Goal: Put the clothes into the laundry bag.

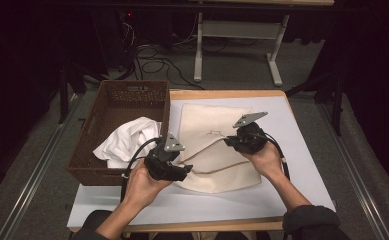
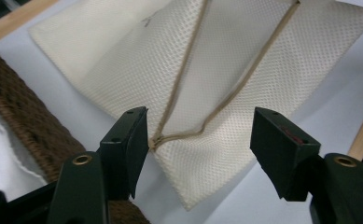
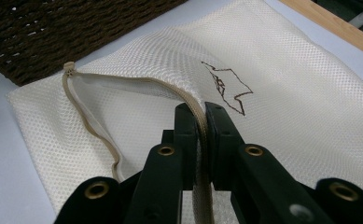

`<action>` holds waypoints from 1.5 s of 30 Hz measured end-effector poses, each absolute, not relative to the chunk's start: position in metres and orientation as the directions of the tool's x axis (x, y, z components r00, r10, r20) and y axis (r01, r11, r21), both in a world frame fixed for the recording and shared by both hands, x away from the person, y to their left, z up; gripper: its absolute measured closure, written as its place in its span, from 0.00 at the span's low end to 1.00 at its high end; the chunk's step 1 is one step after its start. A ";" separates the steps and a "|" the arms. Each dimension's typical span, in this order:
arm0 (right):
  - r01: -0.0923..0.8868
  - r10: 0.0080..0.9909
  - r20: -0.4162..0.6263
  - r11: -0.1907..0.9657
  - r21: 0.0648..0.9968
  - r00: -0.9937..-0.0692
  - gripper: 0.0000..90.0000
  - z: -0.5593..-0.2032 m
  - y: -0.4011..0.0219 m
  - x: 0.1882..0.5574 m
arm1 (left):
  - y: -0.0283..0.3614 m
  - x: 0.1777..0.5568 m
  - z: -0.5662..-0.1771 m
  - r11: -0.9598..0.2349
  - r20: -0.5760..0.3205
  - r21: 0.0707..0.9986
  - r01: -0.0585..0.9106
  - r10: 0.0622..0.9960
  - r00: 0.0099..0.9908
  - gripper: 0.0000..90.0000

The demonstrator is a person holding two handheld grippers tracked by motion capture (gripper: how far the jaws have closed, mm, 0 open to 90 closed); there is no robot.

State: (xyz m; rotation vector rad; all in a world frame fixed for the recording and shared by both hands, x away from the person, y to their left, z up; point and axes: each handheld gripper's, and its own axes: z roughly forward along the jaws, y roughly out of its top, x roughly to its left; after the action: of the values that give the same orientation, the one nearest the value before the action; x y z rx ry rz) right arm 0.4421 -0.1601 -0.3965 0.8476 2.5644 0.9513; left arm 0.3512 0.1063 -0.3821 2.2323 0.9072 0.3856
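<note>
Mesh bag [image 1: 214,145] edge pinched — right tool [image 3: 201,122], left tool [image 2: 200,140] agape

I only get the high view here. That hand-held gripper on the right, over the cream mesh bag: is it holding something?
Observer: Yes. The right hand-held gripper is shut on the tan zipper edge of the cream mesh laundry bag.
Operator: And the left one, is it gripping too?
Observer: No. The left hand-held gripper is open, with the end of the zipper beside one of its pads.
Operator: Is the bag's mouth closed?
Observer: The right gripper view shows it parted, with the two zipper edges spread.
Operator: What is that mark on the bag?
Observer: A small dark stitched outline, jagged in shape.
</note>
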 end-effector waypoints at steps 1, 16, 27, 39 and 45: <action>0.435 0.616 -0.049 0.609 0.663 -0.787 0.94 -0.396 -0.160 0.441 | 0.108 0.352 -0.381 -0.517 0.016 0.696 0.498 0.704 0.710 0.41; 0.430 0.613 -0.049 0.607 0.668 -0.789 0.94 -0.396 -0.163 0.442 | 0.130 0.360 -0.365 -0.486 0.016 0.700 0.523 0.743 0.669 0.40; 0.438 0.620 -0.042 0.599 0.671 -0.784 0.95 -0.395 -0.166 0.443 | 0.149 0.366 -0.352 -0.462 0.021 0.702 0.542 0.774 0.633 0.37; 0.437 0.623 -0.041 0.592 0.677 -0.781 0.94 -0.395 -0.167 0.443 | 0.167 0.378 -0.345 -0.442 0.019 0.701 0.559 0.796 0.605 0.35; 0.434 0.621 -0.043 0.594 0.677 -0.783 0.94 -0.396 -0.168 0.442 | 0.180 0.384 -0.343 -0.431 0.032 0.693 0.578 0.819 0.573 0.35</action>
State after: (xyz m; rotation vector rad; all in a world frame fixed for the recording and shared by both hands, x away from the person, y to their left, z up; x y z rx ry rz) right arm 0.4424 -0.1682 -0.3960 0.8646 2.5497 0.9737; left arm 0.3842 0.1801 -0.3427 2.1642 1.1092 0.4867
